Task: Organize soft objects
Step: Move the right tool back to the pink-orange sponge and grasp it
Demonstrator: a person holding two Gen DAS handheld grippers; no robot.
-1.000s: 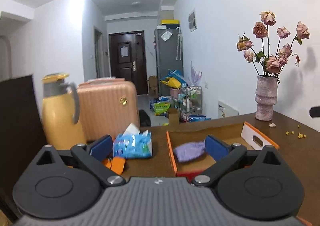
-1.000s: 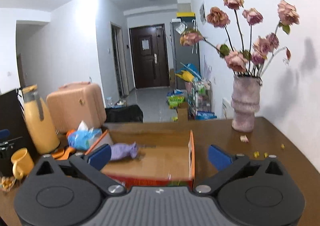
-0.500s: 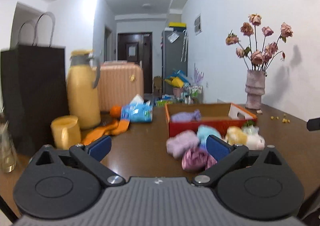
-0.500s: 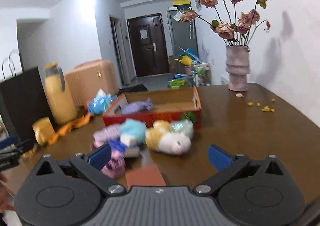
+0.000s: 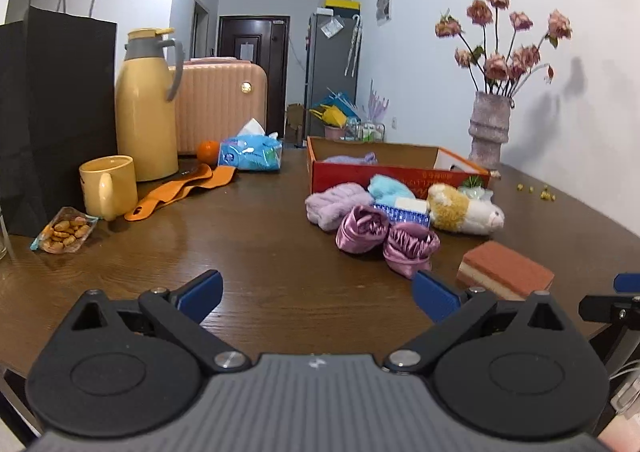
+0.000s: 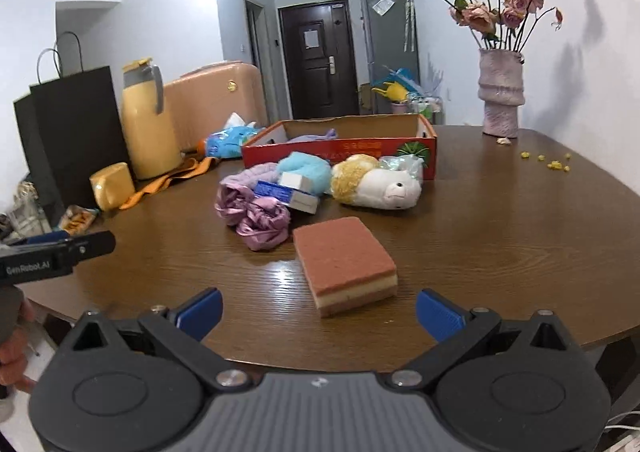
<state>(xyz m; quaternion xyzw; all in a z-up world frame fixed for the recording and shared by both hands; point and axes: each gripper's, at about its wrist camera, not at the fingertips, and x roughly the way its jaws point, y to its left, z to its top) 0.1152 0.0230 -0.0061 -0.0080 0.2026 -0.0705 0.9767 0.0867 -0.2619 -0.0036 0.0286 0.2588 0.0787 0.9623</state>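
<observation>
A pile of soft things lies mid-table in front of a red cardboard box [image 5: 396, 175] [image 6: 340, 149]: a lilac fluffy cloth [image 5: 334, 203], satin purple scrunchies [image 5: 384, 238] [image 6: 256, 217], a light blue plush [image 6: 306, 165], a white-and-yellow stuffed animal [image 5: 464, 209] [image 6: 378, 183] and a small blue-white carton [image 6: 294, 193]. A lilac item [image 5: 352, 159] lies inside the box. A brown-topped sponge [image 6: 346, 264] [image 5: 506, 270] sits nearest, just ahead of my right gripper [image 6: 318, 308], which is open and empty. My left gripper [image 5: 316, 292] is open over bare table.
On the left stand a black paper bag [image 5: 52, 107], a yellow thermos [image 5: 146, 107], a yellow mug [image 5: 108, 185], a snack packet [image 5: 64, 230], an orange strap [image 5: 180, 189] and a tissue pack [image 5: 250, 151]. A vase of dried roses [image 6: 502, 91] stands at the back right. The table's front edge is close.
Both grippers have pulled back from over the box to the table's near edge. The pile of soft things and the sponge have come into view.
</observation>
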